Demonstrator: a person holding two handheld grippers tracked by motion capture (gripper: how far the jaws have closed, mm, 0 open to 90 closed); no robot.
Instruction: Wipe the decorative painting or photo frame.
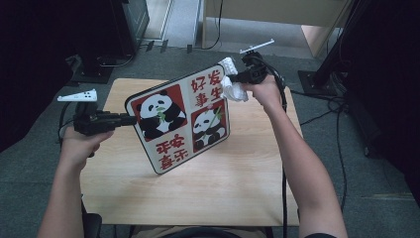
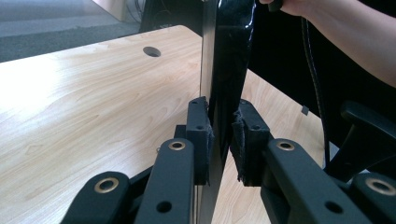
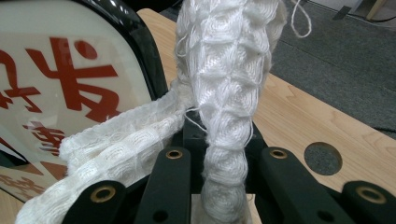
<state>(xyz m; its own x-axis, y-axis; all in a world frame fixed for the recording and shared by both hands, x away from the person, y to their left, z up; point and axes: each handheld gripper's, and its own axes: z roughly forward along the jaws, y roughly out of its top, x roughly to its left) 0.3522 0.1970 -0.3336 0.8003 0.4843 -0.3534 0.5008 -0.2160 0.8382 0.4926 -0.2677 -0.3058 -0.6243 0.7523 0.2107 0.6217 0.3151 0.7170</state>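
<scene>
A square panda board [image 1: 181, 119] with red characters and a black rim stands tilted on one corner on the wooden table [image 1: 223, 183]. My left gripper [image 1: 130, 119] is shut on its left edge; in the left gripper view the board's thin edge [image 2: 224, 70] rises between the pads [image 2: 198, 135]. My right gripper [image 1: 236, 78] is shut on a white knitted cloth [image 1: 233, 89] at the board's upper right corner. In the right gripper view the bunched cloth [image 3: 229, 93] rises from the jaws and one fold drapes against the board's face [image 3: 56, 84].
Round cable holes [image 3: 322, 158] [image 2: 152, 51] pierce the tabletop. Black cables [image 1: 337, 144] run over the grey floor to the right. Dark equipment stands [image 1: 94, 64] and a pale desk [image 1: 277, 15] lie beyond the table. A black chair arm [image 2: 369, 126] shows at the right.
</scene>
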